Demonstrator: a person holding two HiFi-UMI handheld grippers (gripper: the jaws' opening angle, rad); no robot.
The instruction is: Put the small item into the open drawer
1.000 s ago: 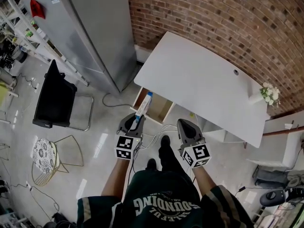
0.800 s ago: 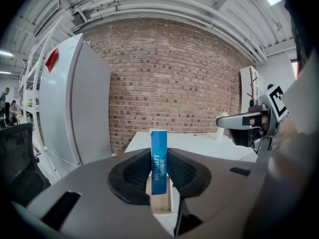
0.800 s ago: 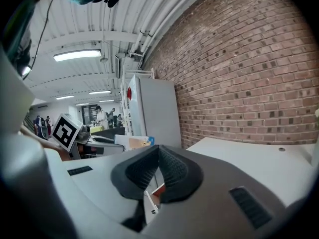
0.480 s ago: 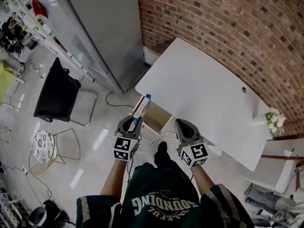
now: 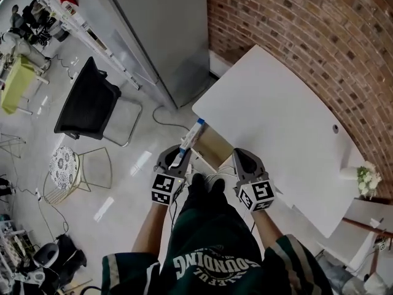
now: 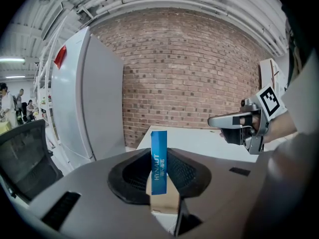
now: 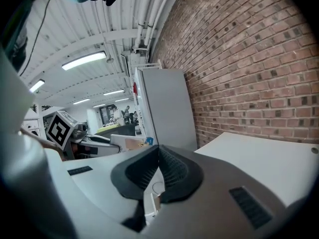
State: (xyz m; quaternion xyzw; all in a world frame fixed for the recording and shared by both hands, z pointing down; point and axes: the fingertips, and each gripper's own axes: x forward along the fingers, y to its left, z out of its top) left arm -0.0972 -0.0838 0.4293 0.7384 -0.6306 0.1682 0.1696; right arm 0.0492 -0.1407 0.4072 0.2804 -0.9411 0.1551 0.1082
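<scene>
Beside a white table point(image 5: 276, 125), the left gripper point(image 5: 178, 157) is clamped on a slim blue-and-white box point(image 6: 159, 162) that sticks out past its jaw tips, just at the open drawer point(image 5: 216, 147). The right gripper point(image 5: 241, 160) hovers alongside, jaws together and empty.

You are holding the right gripper point(image 7: 159, 148) with its ribbed dark pads meeting at the tips, gripping nothing. It is pointing towards a tall grey cabinet point(image 7: 167, 108) that is standing against the brick wall point(image 7: 239, 54). The white table point(image 7: 264, 166) is lying off to the right, beneath that wall. To the left, your left gripper point(image 7: 102, 142) is showing with its marker cube, carrying a small box point(image 7: 130, 143) whose blue end is pointing towards the cabinet. Strip lights point(image 7: 84, 59) are glowing overhead.
</scene>
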